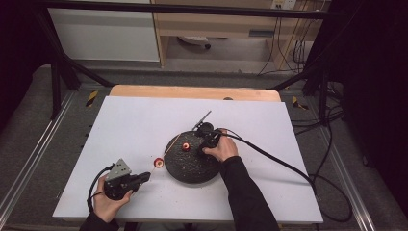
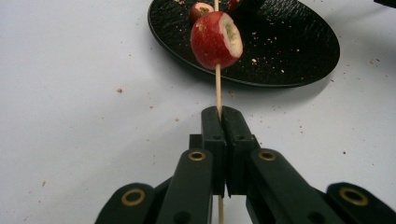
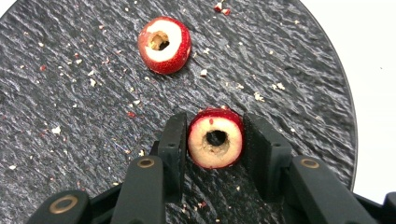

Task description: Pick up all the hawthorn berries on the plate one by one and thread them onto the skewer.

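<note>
My left gripper (image 2: 219, 116) clamps a skewer (image 2: 217, 86) carrying one red fruit (image 2: 215, 41) — its point aimed toward the black plate (image 3: 70, 107), where my right gripper (image 3: 215, 140) pinches a cored fruit (image 3: 215, 138), hole facing outward.

The high view looks forward and down from above the person's side onto the whole white tabletop (image 1: 144, 120), with floor and furniture beyond. The left gripper view sits low, just above the tabletop, looking along its own black fingers (image 2: 215, 130) toward the near rim of the black plate (image 2: 299, 42). The right gripper view looks steeply down, very close, onto the plate's textured surface between its fingers (image 3: 173, 140). All three views share the plate, which lies right of centre in the high view.
</note>
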Tool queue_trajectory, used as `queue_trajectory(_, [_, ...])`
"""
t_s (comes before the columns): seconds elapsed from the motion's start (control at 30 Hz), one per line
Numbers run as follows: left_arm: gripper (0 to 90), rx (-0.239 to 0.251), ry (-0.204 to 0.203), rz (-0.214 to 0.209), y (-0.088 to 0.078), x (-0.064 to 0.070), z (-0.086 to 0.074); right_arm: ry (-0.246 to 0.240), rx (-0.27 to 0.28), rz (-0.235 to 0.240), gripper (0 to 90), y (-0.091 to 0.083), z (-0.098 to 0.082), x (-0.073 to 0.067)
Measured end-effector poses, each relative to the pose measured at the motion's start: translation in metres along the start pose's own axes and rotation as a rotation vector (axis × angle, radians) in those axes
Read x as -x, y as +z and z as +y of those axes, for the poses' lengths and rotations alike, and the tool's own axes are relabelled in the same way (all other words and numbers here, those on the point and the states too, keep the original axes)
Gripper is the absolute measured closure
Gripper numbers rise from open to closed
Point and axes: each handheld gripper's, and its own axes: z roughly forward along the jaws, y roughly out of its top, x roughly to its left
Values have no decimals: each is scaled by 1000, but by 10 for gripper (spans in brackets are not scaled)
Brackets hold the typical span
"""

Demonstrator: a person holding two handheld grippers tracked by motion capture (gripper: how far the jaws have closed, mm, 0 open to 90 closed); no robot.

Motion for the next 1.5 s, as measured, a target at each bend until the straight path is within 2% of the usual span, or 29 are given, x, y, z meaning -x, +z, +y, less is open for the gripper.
queue_trajectory(0.17, [885, 4, -2, 4, -1, 0, 0, 35, 23, -1, 621, -6, -1, -1])
queue_trajectory(0.37, [885, 2, 1, 2, 0, 2, 0, 70, 82, 30, 621, -19, -5, -8])
queue_trajectory(0.53, [885, 5, 2, 3, 0, 3, 0, 88, 139, 24, 621, -28, -10, -11])
queue_trajectory(0.67, [885, 4, 2, 4, 0, 3, 0, 129, 197, 60, 622, -34, -16, -15])
queue_trajectory(0.8, [886, 6, 3, 4, -1, 3, 0, 137, 215, 62, 622, -36, -22, -15])
queue_trajectory(1.17, [885, 10, 5, 1, 0, 5, 0, 206, 391, 121, 622, -44, -45, -17])
queue_trajectory(1.27, [885, 8, 7, 1, 0, 6, 0, 219, 425, 133, 622, -44, -51, -19])
queue_trajectory(1.5, [885, 9, 7, -2, 0, 6, 0, 294, 542, 189, 622, -37, -65, -21])
